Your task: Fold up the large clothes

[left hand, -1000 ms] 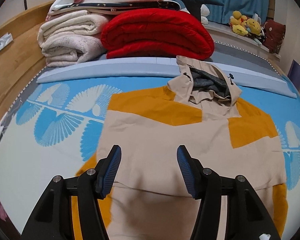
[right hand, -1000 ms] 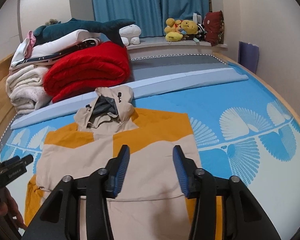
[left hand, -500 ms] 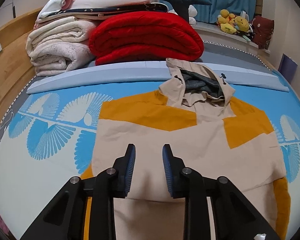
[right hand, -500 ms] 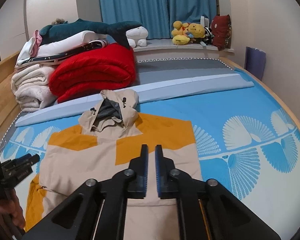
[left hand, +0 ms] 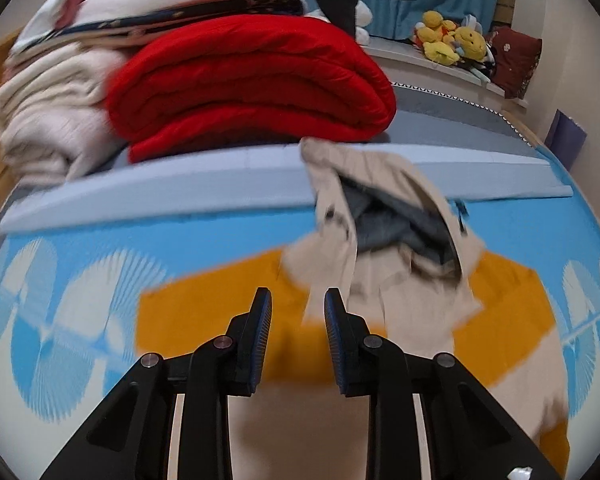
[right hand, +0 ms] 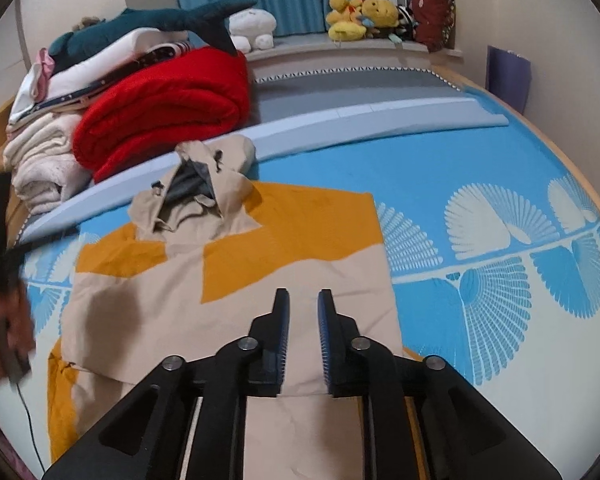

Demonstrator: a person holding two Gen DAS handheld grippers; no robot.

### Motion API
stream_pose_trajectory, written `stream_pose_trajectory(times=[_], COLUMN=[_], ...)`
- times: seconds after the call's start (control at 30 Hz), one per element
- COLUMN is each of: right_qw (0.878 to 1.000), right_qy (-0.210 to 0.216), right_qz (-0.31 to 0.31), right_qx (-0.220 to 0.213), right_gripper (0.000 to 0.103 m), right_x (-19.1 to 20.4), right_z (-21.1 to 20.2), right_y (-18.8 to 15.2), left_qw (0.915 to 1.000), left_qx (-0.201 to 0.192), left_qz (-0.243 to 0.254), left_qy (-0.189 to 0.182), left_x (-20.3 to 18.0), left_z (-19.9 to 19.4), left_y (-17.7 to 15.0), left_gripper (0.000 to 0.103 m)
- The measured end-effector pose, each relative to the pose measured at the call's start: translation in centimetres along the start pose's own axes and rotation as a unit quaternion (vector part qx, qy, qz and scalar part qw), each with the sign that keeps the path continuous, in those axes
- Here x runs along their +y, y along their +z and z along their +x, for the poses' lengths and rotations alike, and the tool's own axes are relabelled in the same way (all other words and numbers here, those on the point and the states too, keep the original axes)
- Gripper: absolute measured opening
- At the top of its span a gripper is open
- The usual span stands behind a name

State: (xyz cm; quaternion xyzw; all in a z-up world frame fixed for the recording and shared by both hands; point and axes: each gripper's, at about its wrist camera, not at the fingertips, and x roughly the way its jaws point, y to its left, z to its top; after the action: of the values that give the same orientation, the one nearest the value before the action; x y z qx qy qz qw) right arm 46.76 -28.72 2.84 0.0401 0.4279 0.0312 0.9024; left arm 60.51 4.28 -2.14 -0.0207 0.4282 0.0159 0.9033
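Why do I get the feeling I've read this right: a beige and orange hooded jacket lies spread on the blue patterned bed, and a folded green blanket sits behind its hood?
Nearly right, but the colour is off. The folded blanket behind the hood is red, not green, as the right wrist view shows. The beige and orange hooded jacket does lie spread on the blue patterned bed.
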Motion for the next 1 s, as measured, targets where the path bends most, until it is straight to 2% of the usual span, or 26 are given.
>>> stream_pose_trajectory(times=[0.17, 0.23, 0.3, 0.4, 0.53, 0.63, 0.67, 0.73, 0.77, 0.87, 0.93, 1.0], right_qw=[1.0, 1.0, 0.999, 0.999, 0.999, 0.998, 0.998, 0.998, 0.998, 0.998, 0.998, 0.998], right_qy=[-0.012, -0.014, -0.016, -0.016, -0.019, -0.018, -0.016, -0.014, -0.014, -0.012, -0.007, 0.001], right_qz=[0.003, 0.004, 0.002, 0.003, 0.012, 0.025, 0.029, 0.03, 0.03, 0.028, 0.033, 0.037], right_qx=[0.024, 0.028, 0.029, 0.032, 0.038, 0.048, 0.051, 0.055, 0.054, 0.048, 0.045, 0.04], right_gripper=[0.023, 0.023, 0.023, 0.023, 0.023, 0.023, 0.023, 0.023, 0.023, 0.023, 0.023, 0.023], right_x=[-0.1, 0.0, 0.1, 0.3, 0.1, -0.3, -0.4, -0.3, -0.3, -0.2, -0.2, -0.1], right_z=[2.1, 2.6, 3.0, 3.4, 4.1, 4.6, 4.7, 4.8, 4.7, 4.2, 3.8, 3.4], right_y=[-0.5, -0.6, -0.5, -0.4, -0.5, -0.9, -1.0, -1.1, -1.1, -0.8, -0.5, -0.2], left_qw=[0.9994, 0.9984, 0.9948, 0.9896, 0.9816, 0.9749, 0.9759, 0.9805, 0.9815, 0.9836, 0.988, 0.992], left_qx=[0.021, 0.032, 0.054, 0.079, 0.11, 0.148, 0.15, 0.151, 0.155, 0.143, 0.119, 0.086], left_qz=[-0.011, -0.035, -0.07, -0.11, -0.148, -0.156, -0.15, -0.12, -0.107, -0.097, -0.075, -0.032], left_qy=[-0.023, -0.032, -0.052, -0.047, -0.048, -0.059, -0.052, -0.035, -0.033, -0.052, -0.064, -0.087], left_x=[-1.3, -1.2, -1.0, -0.6, -0.4, -0.8, -1.0, -1.5, -1.7, -1.8, -2.2, -3.4], left_z=[6.9, 9.7, 13.1, 17.5, 21.3, 23.6, 23.9, 24.2, 24.0, 21.5, 18.0, 13.1], left_y=[6.4, 8.7, 10.6, 12.2, 12.7, 12.2, 12.1, 11.8, 11.7, 11.4, 11.1, 10.4], left_gripper=[0.025, 0.026, 0.033, 0.037, 0.038, 0.039, 0.036, 0.02, 0.007, 0.003, 0.002, 0.002])
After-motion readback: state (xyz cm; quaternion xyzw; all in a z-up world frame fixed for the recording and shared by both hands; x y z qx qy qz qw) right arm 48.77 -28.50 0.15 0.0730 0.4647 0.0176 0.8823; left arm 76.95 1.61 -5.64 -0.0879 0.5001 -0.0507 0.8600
